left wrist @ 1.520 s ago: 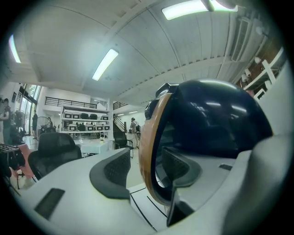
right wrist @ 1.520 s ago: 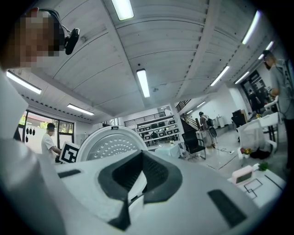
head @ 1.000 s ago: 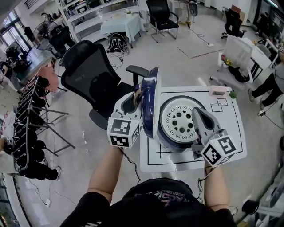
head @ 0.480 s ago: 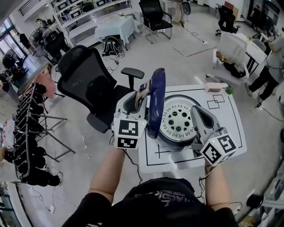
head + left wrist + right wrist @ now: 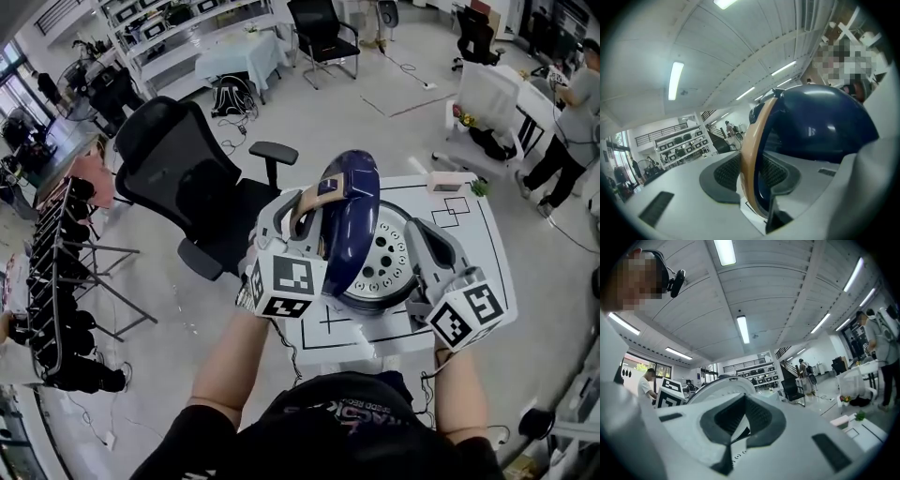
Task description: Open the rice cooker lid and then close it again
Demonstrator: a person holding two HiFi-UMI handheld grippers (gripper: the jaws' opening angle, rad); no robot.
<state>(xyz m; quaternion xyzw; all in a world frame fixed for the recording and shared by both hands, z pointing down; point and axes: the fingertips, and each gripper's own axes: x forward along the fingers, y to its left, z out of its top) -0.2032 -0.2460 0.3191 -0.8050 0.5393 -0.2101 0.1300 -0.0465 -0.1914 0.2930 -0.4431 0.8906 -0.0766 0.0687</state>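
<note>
A rice cooker (image 5: 380,262) stands on a white table (image 5: 483,239), its perforated silver inner plate showing. Its dark blue lid (image 5: 352,220) is hinged up and leans over the pot. My left gripper (image 5: 312,204) is shut on the lid's tan rim (image 5: 750,154), which runs between the two pads (image 5: 726,171); the blue dome (image 5: 820,122) fills that view's right side. My right gripper (image 5: 419,234) hangs shut and empty beside the cooker's right side. In the right gripper view the closed right gripper (image 5: 740,427) points past the cooker's white rim (image 5: 722,383).
A black office chair (image 5: 178,178) stands left of the table. A small pale box (image 5: 445,180) lies at the table's far edge. Black squares and lines are printed on the tabletop. A person (image 5: 562,112) stands far right; shelves and desks are beyond.
The lid has tipped from upright toward the right, over the pot. My left gripper went right and rolled with it. The right gripper has barely shifted.
</note>
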